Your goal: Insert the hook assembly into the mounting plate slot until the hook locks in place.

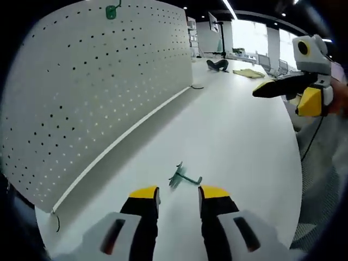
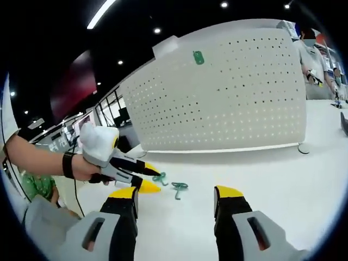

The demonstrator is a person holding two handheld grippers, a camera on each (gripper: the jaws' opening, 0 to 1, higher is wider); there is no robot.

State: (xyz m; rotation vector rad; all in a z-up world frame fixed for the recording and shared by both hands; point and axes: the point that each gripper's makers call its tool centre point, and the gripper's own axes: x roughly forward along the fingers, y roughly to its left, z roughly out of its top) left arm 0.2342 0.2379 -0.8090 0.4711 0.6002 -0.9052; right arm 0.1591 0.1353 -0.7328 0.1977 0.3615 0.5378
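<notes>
The green hook assembly (image 1: 185, 178) lies flat on the white table (image 1: 234, 141), just ahead of the left gripper (image 1: 178, 191). In the left gripper view it sits at about 12 o'clock from the gap between the two yellow-tipped jaws, near them but not touching. Its long axis runs across the jaws, roughly from 9 to 3 o'clock, with the wider end toward 9. The left gripper is open about halfway and holds nothing.

In the right gripper view the same green hook (image 2: 179, 188) is seen at about 11 o'clock from the right gripper (image 2: 177, 193), and a second green piece (image 2: 159, 177) lies close beside it, right at the tips of the left gripper (image 2: 148, 178); it is too small to say whether the two pieces are joined. The right gripper is wide open and empty, and it is farther from the hook than the left one.

The white pegboard mounting plate (image 1: 98, 87) stands upright at the table's far edge, well apart from the hook, with one green hook (image 1: 111, 11) already hanging near its top. I judge the left gripper is the one to pick, by a short move forward and down.
</notes>
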